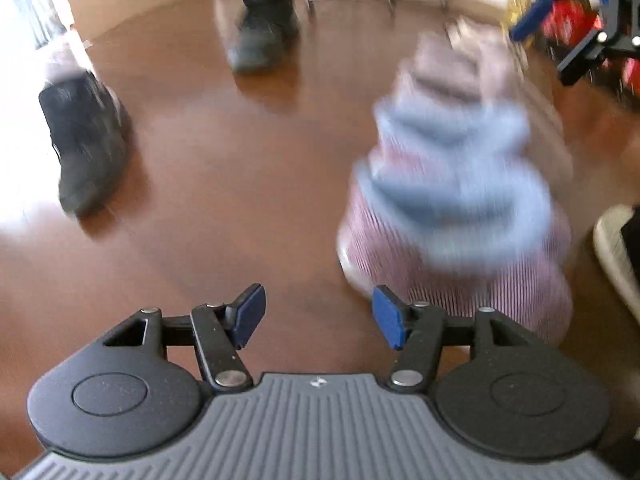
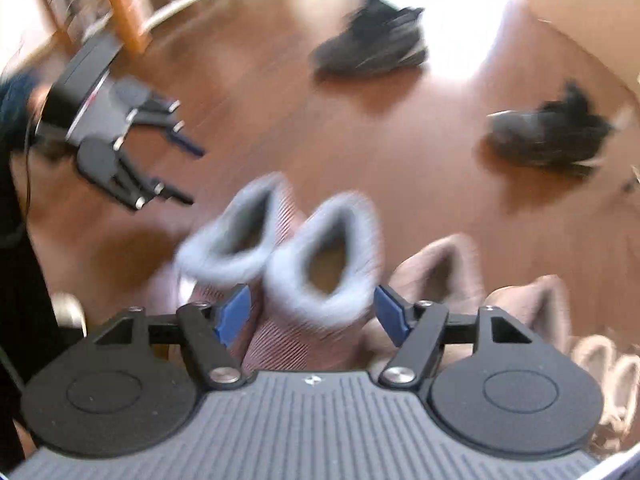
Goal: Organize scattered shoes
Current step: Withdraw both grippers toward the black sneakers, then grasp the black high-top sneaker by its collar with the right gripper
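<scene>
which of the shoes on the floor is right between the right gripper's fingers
The pink striped slipper with the grey fleece cuff, the right one of that pair: it sits between the open right gripper. Its twin lies left; the black sneakers are far off.

We hold our left gripper (image 1: 319, 316) low with its two blue-padded fingers (image 1: 252, 314) spread wide and nothing between them. From the right wrist view the same gripper (image 2: 182, 174) shows off to the left, tilted, its fingers parted. Our right gripper (image 2: 314, 314) also has its fingers (image 2: 232, 314) set wide apart; whether the pads touch anything we cannot tell through the blur. In the left wrist view it (image 1: 560, 46) sits at the upper right, fingers apart.
</scene>
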`<state>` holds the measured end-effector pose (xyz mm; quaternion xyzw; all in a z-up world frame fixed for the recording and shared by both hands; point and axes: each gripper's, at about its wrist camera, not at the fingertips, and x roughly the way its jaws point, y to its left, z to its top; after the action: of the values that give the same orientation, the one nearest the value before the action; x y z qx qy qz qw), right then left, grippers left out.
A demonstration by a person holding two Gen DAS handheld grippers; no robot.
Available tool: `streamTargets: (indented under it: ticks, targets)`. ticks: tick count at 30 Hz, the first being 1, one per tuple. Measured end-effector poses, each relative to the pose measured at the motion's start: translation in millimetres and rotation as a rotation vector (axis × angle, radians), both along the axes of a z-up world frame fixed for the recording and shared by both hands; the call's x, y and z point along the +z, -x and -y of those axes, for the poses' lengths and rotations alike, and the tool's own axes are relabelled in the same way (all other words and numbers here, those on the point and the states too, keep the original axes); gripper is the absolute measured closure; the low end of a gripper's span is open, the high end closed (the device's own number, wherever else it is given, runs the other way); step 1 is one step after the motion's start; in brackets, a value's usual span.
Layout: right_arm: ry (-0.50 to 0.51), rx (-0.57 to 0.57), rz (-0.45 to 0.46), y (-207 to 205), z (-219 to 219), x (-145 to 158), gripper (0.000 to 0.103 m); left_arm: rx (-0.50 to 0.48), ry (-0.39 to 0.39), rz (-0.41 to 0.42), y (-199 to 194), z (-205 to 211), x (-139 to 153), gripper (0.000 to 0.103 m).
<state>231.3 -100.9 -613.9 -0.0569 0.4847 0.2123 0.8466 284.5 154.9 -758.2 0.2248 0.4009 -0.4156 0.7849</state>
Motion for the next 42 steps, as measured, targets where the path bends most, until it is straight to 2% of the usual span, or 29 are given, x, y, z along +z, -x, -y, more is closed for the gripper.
streamTargets:
  ticks: [2, 3, 6, 8, 11, 14, 17, 19, 20, 22, 24, 26, 29, 32, 35, 36, 38, 42]
  targets:
    - [-0.065, -0.078, 0.047, -11, 21, 12, 0.033, 0.018, 0.041, 0.036, -9, 24, 23, 0.036]
    - [-0.102, -0.107, 0.069, -16, 31, 13, 0.033, 0.038, 0.079, 0.046, -15, 46, 35, 0.032]
    - [-0.21, -0.175, 0.087, -36, 63, -6, 0.032, 0.08, 0.081, 0.032, -28, 79, 44, 0.03]
    - [-0.264, -0.194, 0.063, -52, 82, -28, 0.032, 0.111, 0.037, 0.039, -30, 110, 42, 0.031]
    - [-0.318, -0.185, 0.025, -66, 108, -58, 0.032, 0.15, -0.029, 0.05, -28, 127, 33, 0.031]
    - [-0.376, -0.152, -0.012, -95, 139, -86, 0.032, 0.212, -0.124, 0.023, -28, 146, 27, 0.031]
    - [-0.391, -0.148, -0.044, -121, 165, -93, 0.031, 0.244, -0.21, -0.042, -28, 162, 32, 0.031]
    - [-0.41, -0.138, -0.052, -130, 180, -92, 0.024, 0.229, -0.276, -0.042, -30, 176, 41, 0.03]
    - [-0.413, -0.134, -0.048, -132, 188, -89, 0.023, 0.226, -0.301, -0.035, -31, 180, 44, 0.03]
    - [-0.419, -0.122, -0.04, -139, 200, -86, 0.023, 0.238, -0.342, -0.033, -37, 188, 53, 0.03]
    - [-0.43, -0.118, -0.04, -150, 208, -83, 0.023, 0.259, -0.351, -0.058, -45, 191, 60, 0.03]
    - [-0.449, -0.121, -0.046, -159, 209, -74, 0.023, 0.268, -0.365, -0.062, -50, 192, 69, 0.03]
    - [-0.478, -0.089, -0.021, -178, 197, -64, 0.023, 0.251, -0.398, -0.013, -55, 190, 74, 0.03]
    - [-0.493, -0.04, 0.023, -189, 176, -62, 0.023, 0.258, -0.365, 0.014, -65, 178, 67, 0.03]
    - [-0.474, -0.05, 0.026, -196, 152, -72, 0.023, 0.34, -0.326, 0.003, -85, 156, 51, 0.03]
    - [-0.465, -0.057, 0.019, -198, 144, -76, 0.023, 0.402, -0.305, -0.028, -96, 141, 44, 0.03]
    - [-0.441, -0.061, -0.001, -203, 127, -80, 0.023, 0.461, -0.277, -0.05, -110, 121, 37, 0.03]
    - [-0.351, -0.002, 0.016, -222, 84, -84, 0.023, 0.545, -0.222, -0.057, -146, 75, 21, 0.03]
